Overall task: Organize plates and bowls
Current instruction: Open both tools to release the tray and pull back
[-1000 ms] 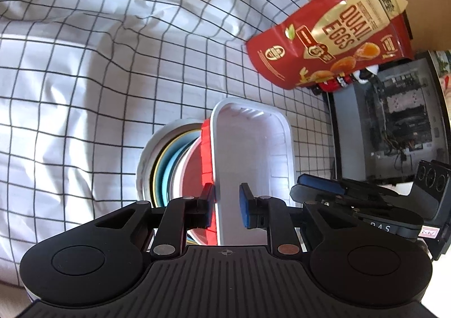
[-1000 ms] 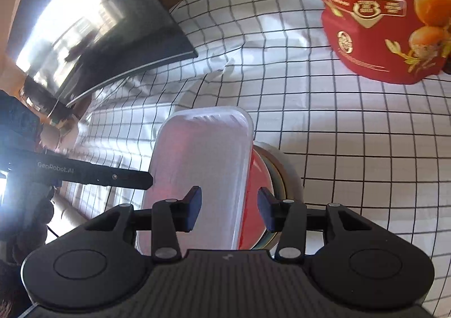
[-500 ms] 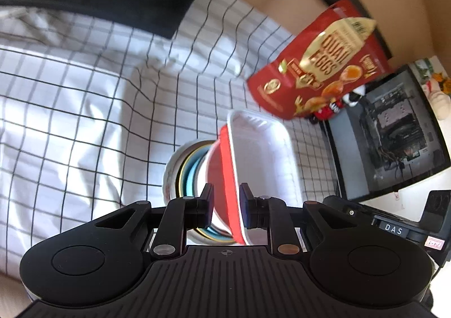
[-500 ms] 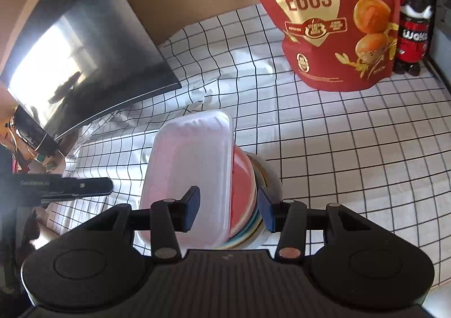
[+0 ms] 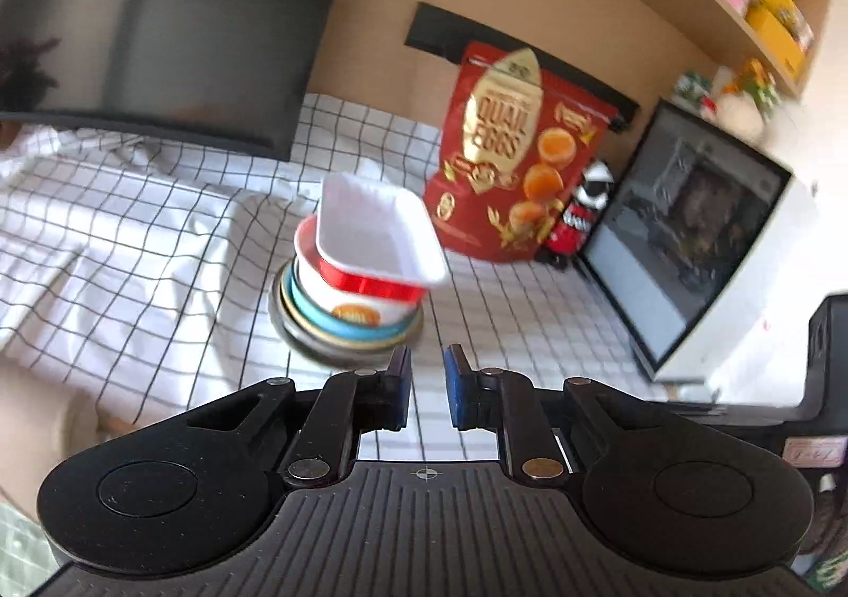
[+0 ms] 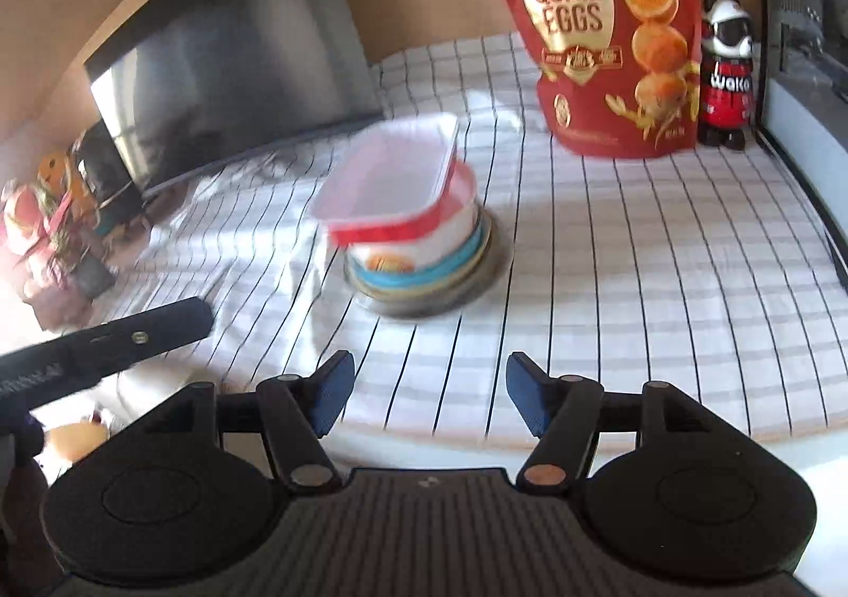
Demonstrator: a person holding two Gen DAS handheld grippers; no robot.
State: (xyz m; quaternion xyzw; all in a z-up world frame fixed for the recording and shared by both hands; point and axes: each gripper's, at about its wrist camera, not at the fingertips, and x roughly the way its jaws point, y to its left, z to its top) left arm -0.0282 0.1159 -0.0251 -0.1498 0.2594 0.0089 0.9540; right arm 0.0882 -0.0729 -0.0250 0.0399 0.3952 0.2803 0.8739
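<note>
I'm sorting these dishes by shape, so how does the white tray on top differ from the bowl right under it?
The white tray is rectangular with rounded corners; the bowl is round. The tray sits tilted and overhangs; the bowl sits level, nested in the plates. The tray's inside is plain white; the bowl's side carries an orange print. Both show red: the tray's outer wall, the bowl's rim.

A white tray [image 5: 379, 231] with a red underside tops a white bowl [image 5: 339, 295] bearing an orange mark, over blue and grey plates [image 5: 339, 337]. The cloth [image 6: 636, 252] is white with a black grid. At the far right stand a red-and-gold bag [image 6: 604, 30] and a black-and-white panda bottle [image 6: 729, 67] with a red label.
</note>
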